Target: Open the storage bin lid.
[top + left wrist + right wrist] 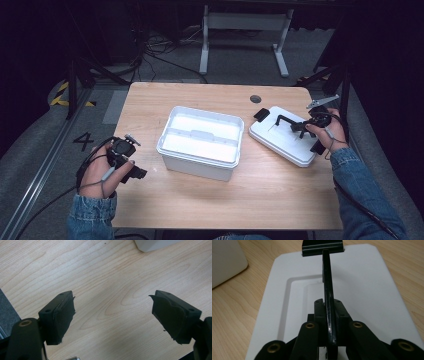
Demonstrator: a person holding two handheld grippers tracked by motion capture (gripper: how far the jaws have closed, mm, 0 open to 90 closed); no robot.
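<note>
Standing near the middle of the wooden bench (280, 190) is a white open box (201, 141) with a divider across its inside. To the right of it, a little apart, the white lid (283, 136) lies flat on the bench with its top side up. This lid has a black handle (285, 119) that is raised upright, and a black latch (261, 114) at the edge that is nearer to the box.

The right claw (302, 127) is over the lid, held by the person's right hand (331, 131). In the right gripper view, its two jaws are closed tightly on the handle (328, 290), which runs away from the camera as a thin black bar to the latch (322, 247) at the far edge of the lid (372, 290). A corner of the box (225, 262) is visible at the top left there.

The left claw (132, 174) is at the left edge of the bench, well apart from the box, held by the left hand (100, 175). In the left gripper view, the left claw (112, 315) has its jaws wide apart with nothing between them, only the bare wood of the bench (100, 272) below. A corner of the box (155, 244) shows at the top.
</note>
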